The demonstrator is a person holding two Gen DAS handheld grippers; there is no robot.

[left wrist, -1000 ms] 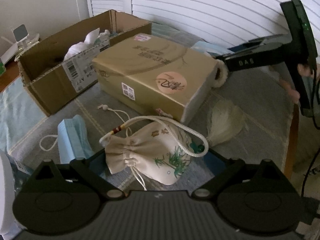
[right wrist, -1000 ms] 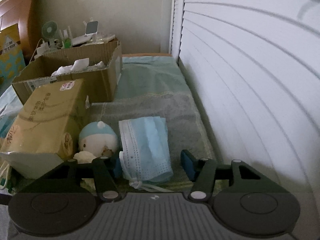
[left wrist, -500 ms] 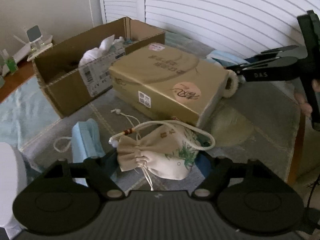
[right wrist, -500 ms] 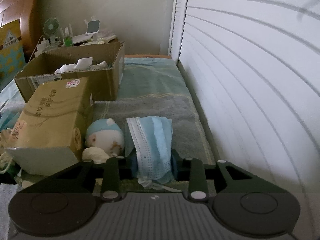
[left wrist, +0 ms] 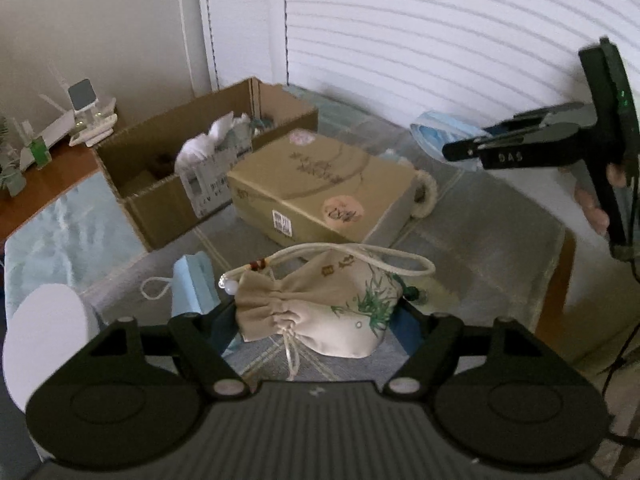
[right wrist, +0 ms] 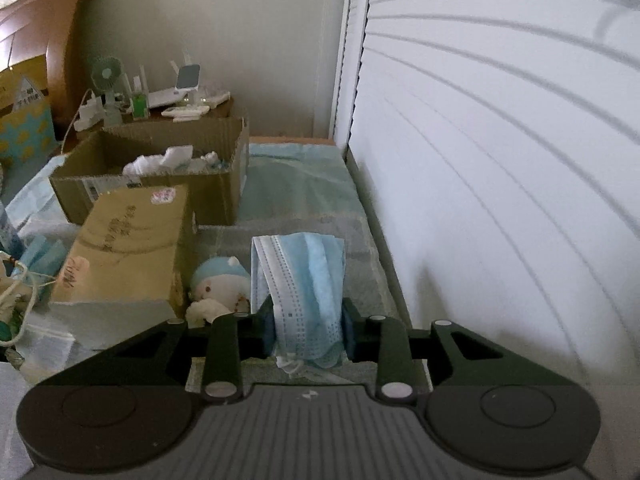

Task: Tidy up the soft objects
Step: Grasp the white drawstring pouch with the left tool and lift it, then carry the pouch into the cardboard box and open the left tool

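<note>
White slatted shutters (right wrist: 500,160) run along a bench (left wrist: 480,240) spread with grey and pale blue cloths. On it stand an open cardboard box (left wrist: 168,200) and a tan carton (left wrist: 320,184), with a small plush doll (right wrist: 218,288) beside the carton. Left hand-held gripper (left wrist: 316,320) clamps a cream drawstring pouch (left wrist: 320,304), lifted clear of the cloth. Right hand-held gripper (right wrist: 308,332) is closed tight on a blue face mask (right wrist: 304,280), also raised.

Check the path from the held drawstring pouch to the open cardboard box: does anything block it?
Yes: the closed tan carton lies between the drawstring pouch and the open cardboard box. Its top is bare.
</note>
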